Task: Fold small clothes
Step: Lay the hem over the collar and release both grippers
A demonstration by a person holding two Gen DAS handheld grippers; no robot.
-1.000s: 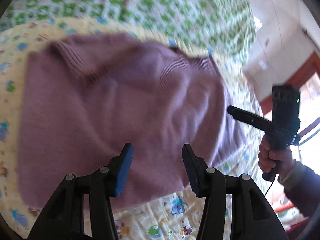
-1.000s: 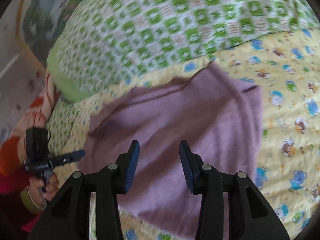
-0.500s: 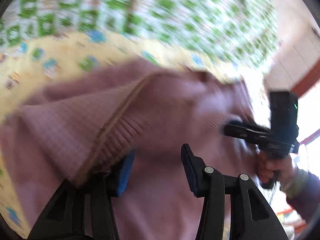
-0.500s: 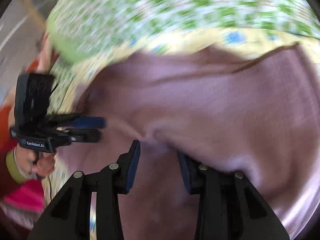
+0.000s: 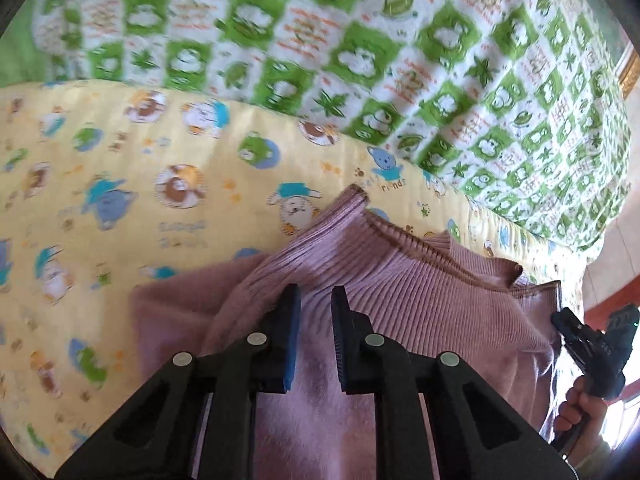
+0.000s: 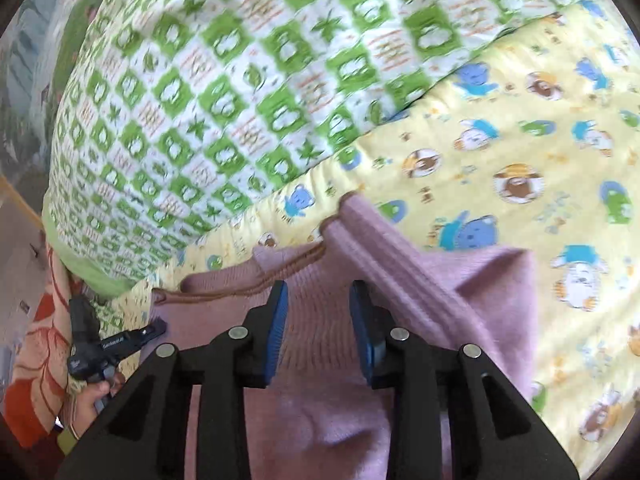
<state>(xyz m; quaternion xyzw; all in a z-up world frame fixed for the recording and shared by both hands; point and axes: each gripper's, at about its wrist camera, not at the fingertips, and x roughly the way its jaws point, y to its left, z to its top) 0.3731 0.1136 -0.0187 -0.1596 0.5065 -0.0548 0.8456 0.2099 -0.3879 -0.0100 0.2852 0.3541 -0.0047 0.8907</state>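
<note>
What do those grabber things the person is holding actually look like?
Each is a black plastic handheld tool. The left tongs and right tongs have two angular black fingers with round silver rivets and blue pads on their inner faces. Seen from the side, the left one has a pistol-style handle and small white lettering.

On the yellow cartoon-print sheet, the word "friends" is printed in green just under a small blue bear, left of the far edge of the green-checked quilt; other pale lettering on the sheet is too blurred to be read. On the black body of the left gripper, seen at the left of the right wrist view, white lettering is carried but cannot be made out
</note>
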